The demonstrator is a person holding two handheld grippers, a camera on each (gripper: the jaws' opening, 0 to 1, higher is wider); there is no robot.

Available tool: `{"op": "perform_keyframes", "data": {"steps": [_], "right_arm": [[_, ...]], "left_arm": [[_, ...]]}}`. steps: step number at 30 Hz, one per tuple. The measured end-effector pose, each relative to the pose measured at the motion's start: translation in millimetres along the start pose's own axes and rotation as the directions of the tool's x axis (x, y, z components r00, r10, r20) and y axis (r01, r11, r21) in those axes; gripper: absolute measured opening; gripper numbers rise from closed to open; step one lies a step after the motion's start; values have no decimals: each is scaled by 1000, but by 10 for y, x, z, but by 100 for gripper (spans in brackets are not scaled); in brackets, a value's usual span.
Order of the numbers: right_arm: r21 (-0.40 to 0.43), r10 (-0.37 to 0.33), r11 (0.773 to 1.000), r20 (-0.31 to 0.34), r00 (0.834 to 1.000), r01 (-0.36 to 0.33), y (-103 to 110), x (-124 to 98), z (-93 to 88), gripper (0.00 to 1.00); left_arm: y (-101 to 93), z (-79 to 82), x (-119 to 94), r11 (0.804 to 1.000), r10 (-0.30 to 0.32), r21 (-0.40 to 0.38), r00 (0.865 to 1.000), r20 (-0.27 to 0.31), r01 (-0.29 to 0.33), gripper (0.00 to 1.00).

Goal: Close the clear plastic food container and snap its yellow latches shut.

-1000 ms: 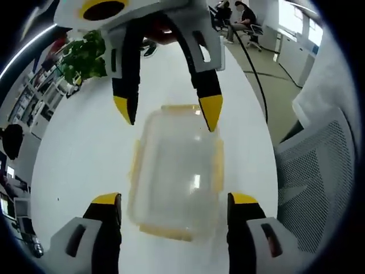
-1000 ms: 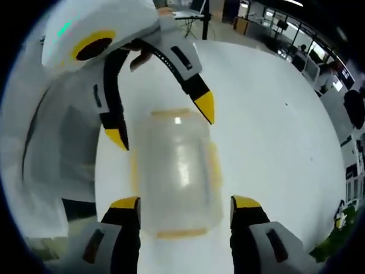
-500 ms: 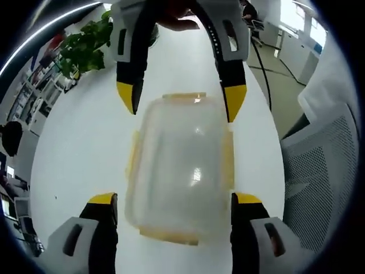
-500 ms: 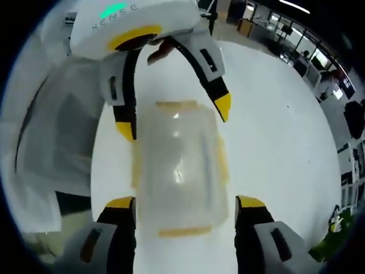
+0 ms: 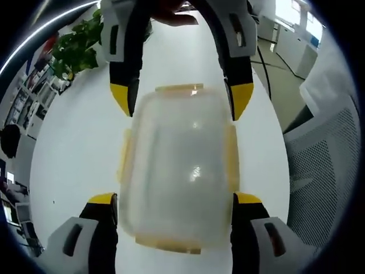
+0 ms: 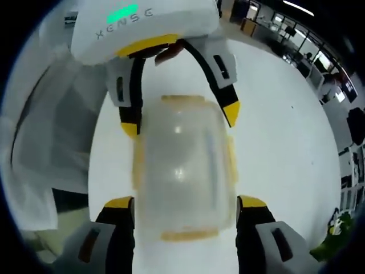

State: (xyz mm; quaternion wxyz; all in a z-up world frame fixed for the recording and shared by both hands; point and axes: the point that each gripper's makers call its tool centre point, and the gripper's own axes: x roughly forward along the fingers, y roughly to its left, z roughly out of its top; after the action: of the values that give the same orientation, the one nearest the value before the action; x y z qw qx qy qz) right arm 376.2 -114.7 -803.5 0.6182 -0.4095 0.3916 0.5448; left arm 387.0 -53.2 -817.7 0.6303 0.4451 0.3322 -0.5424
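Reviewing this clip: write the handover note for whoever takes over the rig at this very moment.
Left gripper: open, jaws either side of the near end of the clear container on the white table.
Right gripper: open, straddling the opposite end.
Done: lid appears to be on.
Left: yellow latches look flared out, seemingly unsnapped; press each one down.

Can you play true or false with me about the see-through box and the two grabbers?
1. The box sits on a white table. True.
2. The box has blue latches. False: its latches are yellow.
3. The left gripper is shut tight. False: its jaws stand wide open on either side of the box.
4. The right gripper is open at the other end of the box. True.
5. A plant stands at the table's far edge. True.
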Motion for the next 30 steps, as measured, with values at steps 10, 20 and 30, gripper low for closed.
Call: {"op": "perform_keyframes", "data": {"steps": [10,20,30], "right_arm": [[-1,-8,1000,9,1000,8,-20,18,-15,72],[14,14,1000,14,1000,-14,13,33,-12,72],[-2,18,1000,13,1000,-18,43,51,17,72]], "left_arm": [[15,-5,41,1000,-10,16,1000,-1,10,84],[3,-6,50,1000,-18,21,1000,-16,19,83],[-42,-40,27,1000,-12,6,999,-30,12,83]]}}
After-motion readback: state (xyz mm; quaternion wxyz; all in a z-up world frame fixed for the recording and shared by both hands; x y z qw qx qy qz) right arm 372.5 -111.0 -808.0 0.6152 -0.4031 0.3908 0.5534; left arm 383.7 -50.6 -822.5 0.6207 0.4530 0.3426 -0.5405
